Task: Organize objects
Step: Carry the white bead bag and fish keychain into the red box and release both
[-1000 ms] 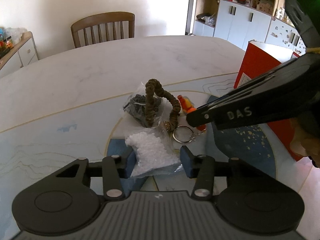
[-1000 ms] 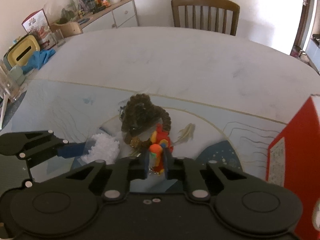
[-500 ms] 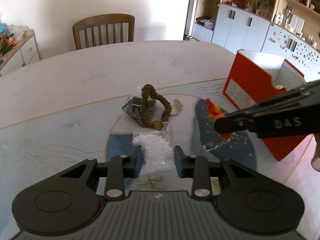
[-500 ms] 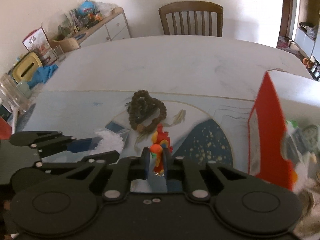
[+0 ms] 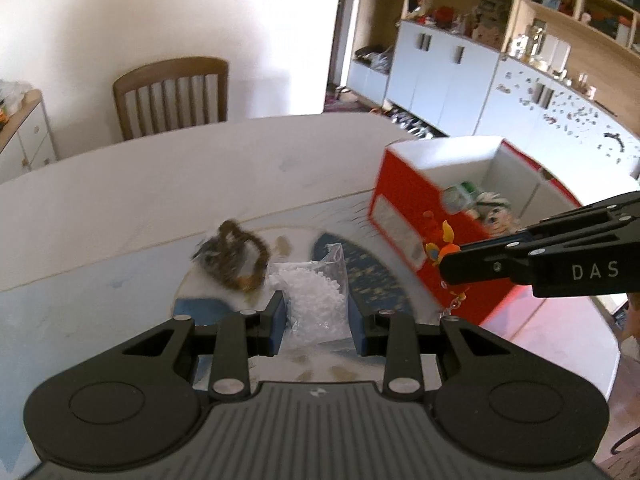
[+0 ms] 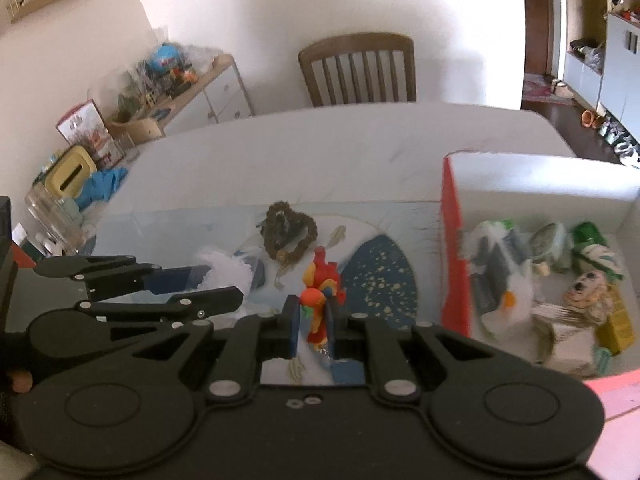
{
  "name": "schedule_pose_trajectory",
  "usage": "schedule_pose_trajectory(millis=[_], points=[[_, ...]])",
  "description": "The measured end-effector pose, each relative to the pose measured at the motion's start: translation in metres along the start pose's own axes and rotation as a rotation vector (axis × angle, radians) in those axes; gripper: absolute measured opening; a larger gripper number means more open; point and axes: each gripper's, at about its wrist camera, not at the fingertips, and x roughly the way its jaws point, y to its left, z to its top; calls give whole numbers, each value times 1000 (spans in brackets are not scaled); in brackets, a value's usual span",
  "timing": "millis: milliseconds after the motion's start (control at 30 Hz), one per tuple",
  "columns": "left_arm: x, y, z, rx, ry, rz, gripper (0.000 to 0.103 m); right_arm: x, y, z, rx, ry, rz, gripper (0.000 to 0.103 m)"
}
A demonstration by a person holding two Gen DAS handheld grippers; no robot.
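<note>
My left gripper (image 5: 316,320) is shut on a clear bag of white beads (image 5: 314,298), held up off the table. A red-and-orange toy keychain (image 6: 322,300) is pinched in my right gripper (image 6: 314,322), which is shut on it; the toy (image 5: 442,246) also shows in the left wrist view, hanging beside the red box (image 5: 404,216). That open red box (image 6: 450,248) stands at the right and holds several toys and packets. A brown bead bracelet (image 6: 290,234) lies on a dark bag on the table mat.
The white table (image 5: 160,184) carries a blue-and-white mat (image 6: 380,280). A wooden chair (image 5: 172,98) stands at the far side. A cluttered sideboard (image 6: 172,92) is at the left, white cabinets (image 5: 460,76) at the right. A glass jar (image 6: 52,216) sits by the table's left edge.
Both grippers have risen from the mat. The left one closed on the bead bag and lifted it. The right one carried the toy keychain rightward toward the red box.
</note>
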Motion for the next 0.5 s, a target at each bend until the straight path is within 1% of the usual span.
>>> schedule_pose_trajectory(millis=[267, 500], points=[[-5, -42, 20, 33, -37, -44, 32, -43, -31, -2, 29, -76, -14, 11], [3, -82, 35, 56, -35, -69, 32, -68, -69, -4, 54, -122, -45, 11]])
